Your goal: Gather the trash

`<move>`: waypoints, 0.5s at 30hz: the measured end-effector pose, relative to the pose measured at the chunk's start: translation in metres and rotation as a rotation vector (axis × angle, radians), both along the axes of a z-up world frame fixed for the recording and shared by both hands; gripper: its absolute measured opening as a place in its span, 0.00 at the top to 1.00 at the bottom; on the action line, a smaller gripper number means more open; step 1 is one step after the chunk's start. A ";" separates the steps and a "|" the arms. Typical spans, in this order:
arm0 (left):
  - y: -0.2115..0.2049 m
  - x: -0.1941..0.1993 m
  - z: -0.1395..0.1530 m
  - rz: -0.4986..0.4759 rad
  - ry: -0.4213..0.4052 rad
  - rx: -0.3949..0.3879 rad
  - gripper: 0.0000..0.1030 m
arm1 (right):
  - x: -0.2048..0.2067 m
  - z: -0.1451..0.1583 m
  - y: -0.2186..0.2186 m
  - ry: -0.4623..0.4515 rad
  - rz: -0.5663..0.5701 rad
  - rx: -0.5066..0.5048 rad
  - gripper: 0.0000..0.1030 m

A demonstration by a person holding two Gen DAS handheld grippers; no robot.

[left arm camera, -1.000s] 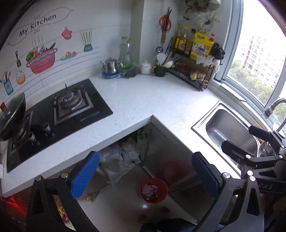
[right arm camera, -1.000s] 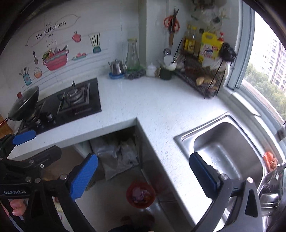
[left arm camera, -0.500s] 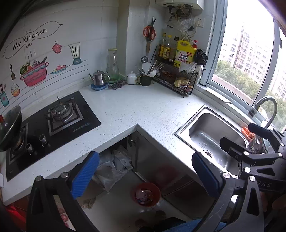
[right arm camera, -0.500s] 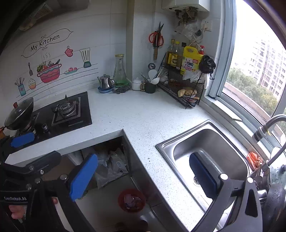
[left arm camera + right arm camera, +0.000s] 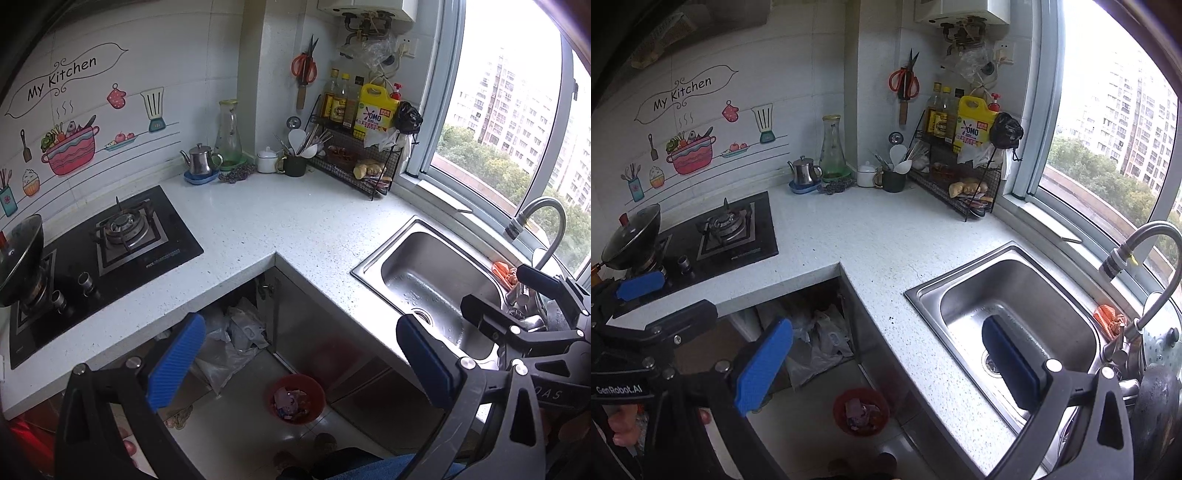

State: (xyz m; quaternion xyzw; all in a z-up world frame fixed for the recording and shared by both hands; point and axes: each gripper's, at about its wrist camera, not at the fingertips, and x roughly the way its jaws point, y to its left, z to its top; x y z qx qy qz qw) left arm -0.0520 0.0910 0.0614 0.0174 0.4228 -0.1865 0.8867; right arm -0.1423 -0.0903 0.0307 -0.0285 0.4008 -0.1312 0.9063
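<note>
both claws released and empty, lifted above the kitchen corner.

left gripper (image 5: pixel 295 362) and right gripper (image 5: pixel 882 365) gape wide, nothing held. red bin (image 5: pixel 296 398) sits on the floor below the counter edge, scraps already inside. past it the white counter (image 5: pixel 280 225) looks bare of litter; sink (image 5: pixel 1012 314) seems empty too. since a second ago the view has risen and tipped toward the window, likely scanning for remaining trash.

L-shaped white speckled countertop (image 5: pixel 280 225) bearing a black glass gas hob (image 5: pixel 110 254), a stainless steel sink (image 5: pixel 436 291) with curved faucet (image 5: pixel 543 221), a small steel teapot (image 5: pixel 199 158) and a black wire condiment rack (image 5: pixel 354 162) beside the window.
</note>
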 end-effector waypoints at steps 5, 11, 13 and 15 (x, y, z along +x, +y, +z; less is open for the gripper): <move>-0.005 -0.007 0.000 0.002 0.004 0.005 0.01 | -0.006 0.001 0.001 -0.002 -0.007 0.005 0.01; -0.005 -0.014 0.000 0.000 0.011 -0.005 0.01 | -0.012 0.002 0.002 -0.002 -0.016 0.021 0.00; -0.005 -0.015 0.000 0.001 0.014 -0.014 0.01 | -0.014 0.003 0.004 -0.005 -0.017 0.019 0.00; -0.006 -0.016 0.000 0.002 0.013 -0.012 0.01 | -0.015 0.003 0.005 -0.006 -0.019 0.014 0.00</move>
